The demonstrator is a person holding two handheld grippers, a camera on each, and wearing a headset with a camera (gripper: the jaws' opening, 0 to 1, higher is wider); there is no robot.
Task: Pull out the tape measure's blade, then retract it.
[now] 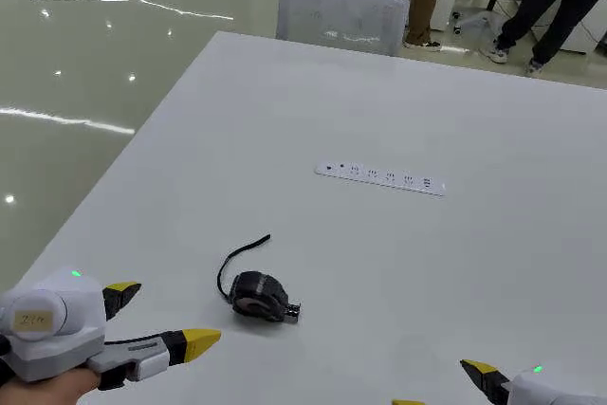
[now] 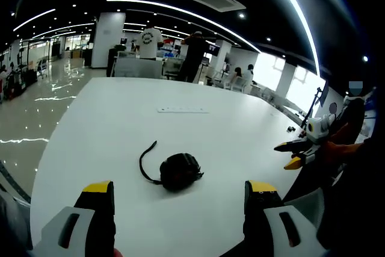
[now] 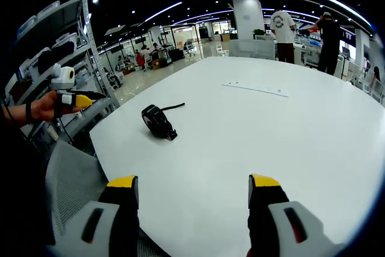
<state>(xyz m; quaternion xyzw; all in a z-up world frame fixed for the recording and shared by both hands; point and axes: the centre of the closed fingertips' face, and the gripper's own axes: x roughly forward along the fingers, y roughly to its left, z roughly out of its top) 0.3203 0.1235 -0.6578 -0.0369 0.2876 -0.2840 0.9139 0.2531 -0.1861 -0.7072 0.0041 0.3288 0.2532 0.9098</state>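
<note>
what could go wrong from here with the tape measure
The tape measure lies loose on the smooth table, left gripper and right gripper open and clear of it; pulling the blade tip may drag it along unless one gripper pins it. Its black strap could snag a jaw.

Black all over the tape measure (image 1: 258, 295), strap included, with a dull grey round face. Plain white on the table (image 1: 285, 120). White bodies, black jaws with yellow tips, a green light apiece on the left tongs (image 1: 162, 314) and right tongs (image 1: 443, 385). White with dark dots on the power strip (image 1: 379, 177). Pale grey on the chair (image 1: 341, 16).
</note>
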